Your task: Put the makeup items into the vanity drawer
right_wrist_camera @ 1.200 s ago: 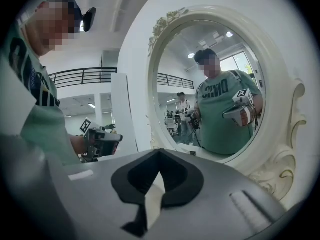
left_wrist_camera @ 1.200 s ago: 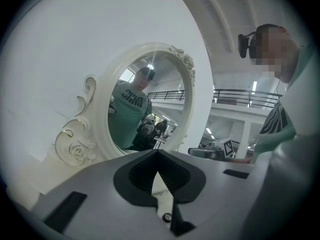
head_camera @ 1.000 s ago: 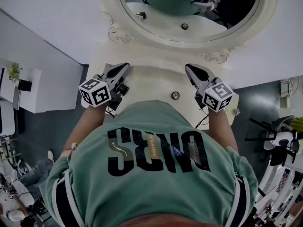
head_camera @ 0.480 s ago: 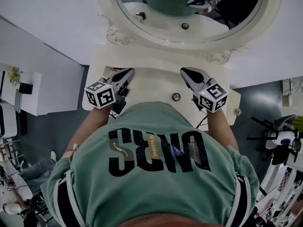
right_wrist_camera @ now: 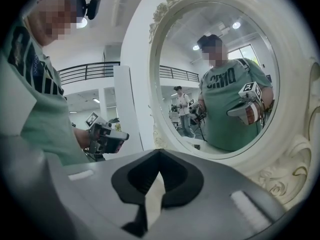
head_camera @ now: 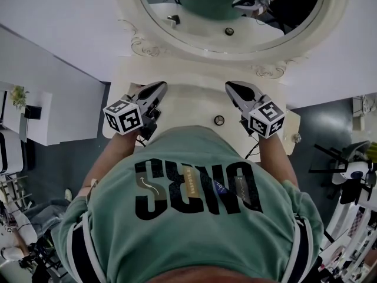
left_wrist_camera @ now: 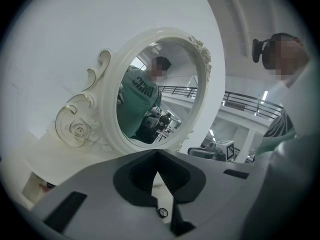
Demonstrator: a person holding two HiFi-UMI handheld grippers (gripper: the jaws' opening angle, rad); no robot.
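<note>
over the vanity top (head_camera: 194, 102), left gripper (head_camera: 158, 88) at ten o'clock and right gripper (head_camera: 231, 87) at two hover pressed together, empty, probably ready to begin.

Small round makeup item (head_camera: 219, 120), dark rim, paler centre: 1 piece, lying flat on white vanity top (head_camera: 188, 102), near front edge.

A person stands at a desk (head_camera: 194, 102), with a round mirror (head_camera: 197, 47) upright along its far edge. The left tool (head_camera: 159, 88) is over the desk's left part and the right tool (head_camera: 232, 88) over its right (well apart). A small round item (head_camera: 219, 120) sits near the desk's front edge between them, nearer the right tool.
</note>
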